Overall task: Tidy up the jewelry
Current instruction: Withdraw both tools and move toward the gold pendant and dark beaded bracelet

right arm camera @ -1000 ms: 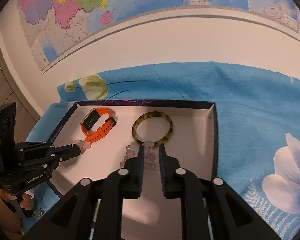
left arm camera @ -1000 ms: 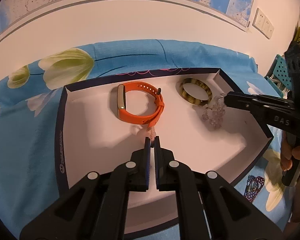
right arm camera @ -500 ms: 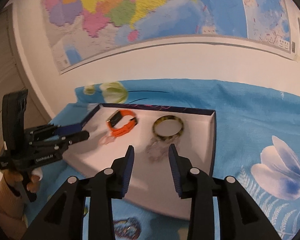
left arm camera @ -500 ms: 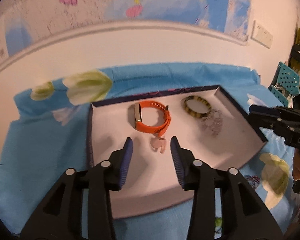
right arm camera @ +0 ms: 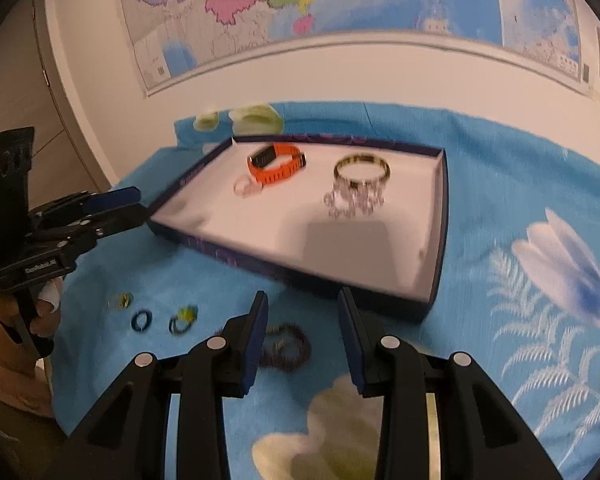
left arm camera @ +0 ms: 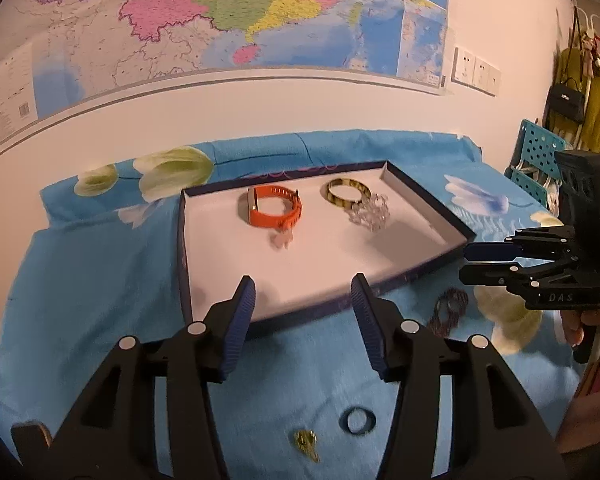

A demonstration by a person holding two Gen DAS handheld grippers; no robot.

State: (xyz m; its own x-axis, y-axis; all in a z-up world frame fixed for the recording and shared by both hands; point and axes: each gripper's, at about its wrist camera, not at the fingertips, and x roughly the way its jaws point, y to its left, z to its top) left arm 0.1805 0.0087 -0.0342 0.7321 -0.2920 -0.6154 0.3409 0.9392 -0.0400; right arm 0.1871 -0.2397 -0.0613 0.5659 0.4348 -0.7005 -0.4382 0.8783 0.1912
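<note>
Four pieces lie inside the shallow tray (left arm camera: 428, 204): an orange watch band (left arm camera: 275, 209), a pale pink ring (left arm camera: 281, 239) just in front of it, a yellow-black bangle (left arm camera: 348, 194), and a clear bead bracelet (left arm camera: 370, 211) touching the bangle's near side. Left tool (left arm camera: 302, 304) is released, jaws wide apart, hovering over the tray's near edge with nothing between them. Right tool (right arm camera: 302, 316) is likewise spread and empty, above the blue floral cloth (right arm camera: 500, 184) near the tray's corner. On the cloth outside the tray: a dark beaded bracelet (right arm camera: 286, 346), a dark blue ring (right arm camera: 141, 319), a gold item (left arm camera: 307, 442), a yellow-green ring (right arm camera: 183, 318), blurred.
</note>
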